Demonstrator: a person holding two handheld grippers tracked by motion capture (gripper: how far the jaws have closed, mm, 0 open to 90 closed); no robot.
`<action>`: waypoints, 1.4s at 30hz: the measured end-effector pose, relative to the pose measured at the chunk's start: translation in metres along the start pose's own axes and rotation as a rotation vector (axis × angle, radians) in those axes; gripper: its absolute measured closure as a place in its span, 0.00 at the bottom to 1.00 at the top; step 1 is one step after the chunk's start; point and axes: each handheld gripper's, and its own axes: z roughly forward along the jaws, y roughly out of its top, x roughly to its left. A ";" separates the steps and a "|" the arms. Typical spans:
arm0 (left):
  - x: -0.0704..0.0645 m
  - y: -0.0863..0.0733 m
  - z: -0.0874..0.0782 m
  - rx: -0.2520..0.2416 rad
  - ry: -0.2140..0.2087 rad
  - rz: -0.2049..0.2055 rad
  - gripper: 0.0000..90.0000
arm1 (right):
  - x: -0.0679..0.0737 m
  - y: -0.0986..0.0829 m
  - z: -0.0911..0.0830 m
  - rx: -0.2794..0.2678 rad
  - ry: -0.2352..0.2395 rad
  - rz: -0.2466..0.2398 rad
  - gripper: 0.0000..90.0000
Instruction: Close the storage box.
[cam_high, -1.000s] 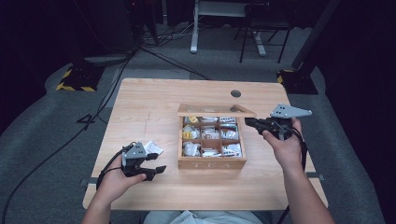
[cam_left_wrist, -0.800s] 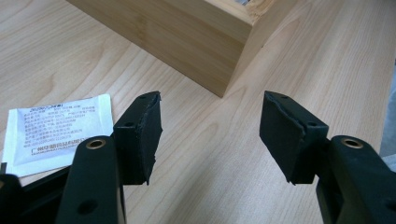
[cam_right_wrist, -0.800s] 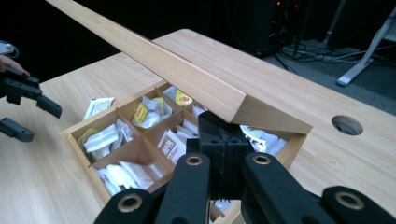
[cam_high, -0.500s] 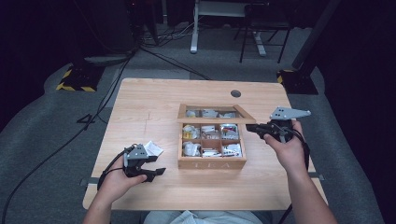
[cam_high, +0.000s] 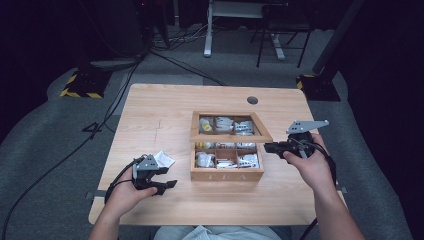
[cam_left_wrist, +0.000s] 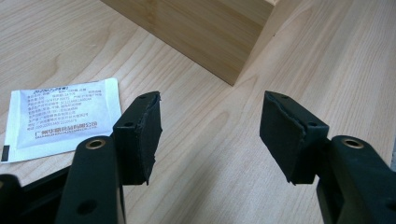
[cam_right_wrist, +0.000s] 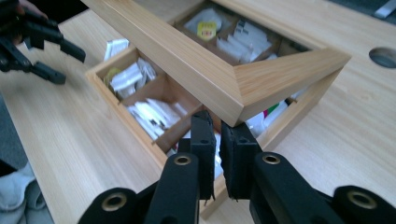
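A wooden tea box (cam_high: 227, 174) sits mid-table, its compartments holding several white sachets. Its framed lid (cam_high: 231, 138) hangs part-way down over the back compartments. My right gripper (cam_high: 268, 147) is shut, and its tips sit just under the lid's front right corner; in the right gripper view the lid (cam_right_wrist: 201, 60) slants above the right gripper (cam_right_wrist: 218, 135). Whether they touch I cannot tell. My left gripper (cam_high: 168, 178) stands open and low over the table, left of the box. One white sachet (cam_left_wrist: 60, 112) lies flat beside the left gripper (cam_left_wrist: 210, 135), outside the jaws.
The loose sachet (cam_high: 163, 159) lies between my left hand and the box. A round cable hole (cam_high: 252, 100) is set in the table's far right. The box's corner (cam_left_wrist: 205, 32) stands just ahead of the left jaws. A cable trails off the table's left edge.
The lid has tilted down and forward over the box. My right gripper has dropped and come nearer with the lid's corner. The left gripper has barely moved.
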 end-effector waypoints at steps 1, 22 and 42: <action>0.000 0.000 0.000 0.001 0.001 -0.002 0.44 | 0.000 0.000 0.000 0.009 -0.001 0.000 0.92; 0.001 -0.001 0.002 0.015 0.000 0.000 0.43 | 0.005 -0.005 0.008 0.201 -0.022 -0.044 0.84; 0.002 -0.002 0.004 0.023 -0.008 -0.019 0.42 | 0.006 -0.011 0.025 0.350 0.012 -0.095 0.83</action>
